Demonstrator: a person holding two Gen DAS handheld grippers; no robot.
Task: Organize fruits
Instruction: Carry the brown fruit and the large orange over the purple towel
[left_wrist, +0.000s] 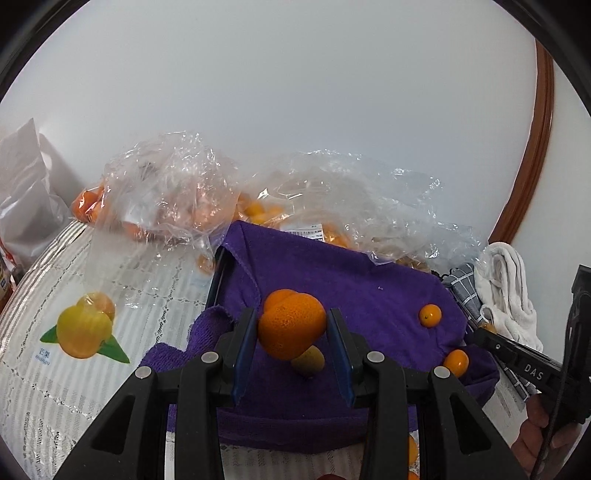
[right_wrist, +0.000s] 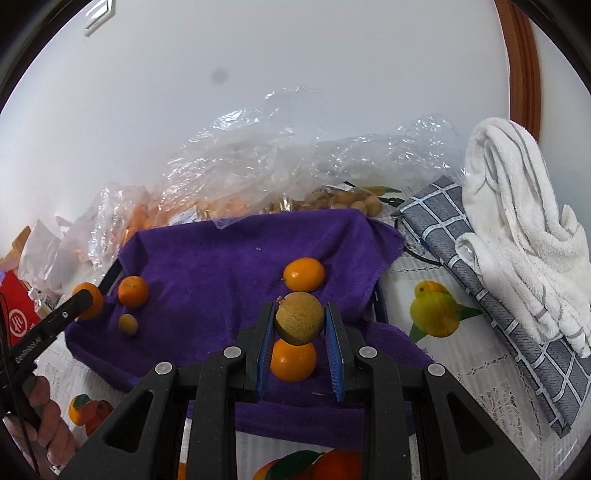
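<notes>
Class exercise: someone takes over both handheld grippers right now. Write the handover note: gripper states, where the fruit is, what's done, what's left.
Left gripper: shut on a mandarin, held over the purple towel.
Right gripper: shut on a brown longan, also over the towel.
Done: a few kumquats and a second longan lie on the towel.
Left: set both held fruits down; more fruit remains in the plastic bags behind.

Towel (right_wrist: 229, 258): solid purple. Mandarin (left_wrist: 291, 326): orange. Longan (right_wrist: 299, 323): tan-brown, speckled. Kumquats (right_wrist: 303, 274): orange. Counter cover (left_wrist: 48, 325): white w/ grey stripes, yellow-fruit print. Cloth (right_wrist: 461, 251): grey, white grid. Rolled towel (right_wrist: 517, 229): white. Jaw pads: blue.
</notes>
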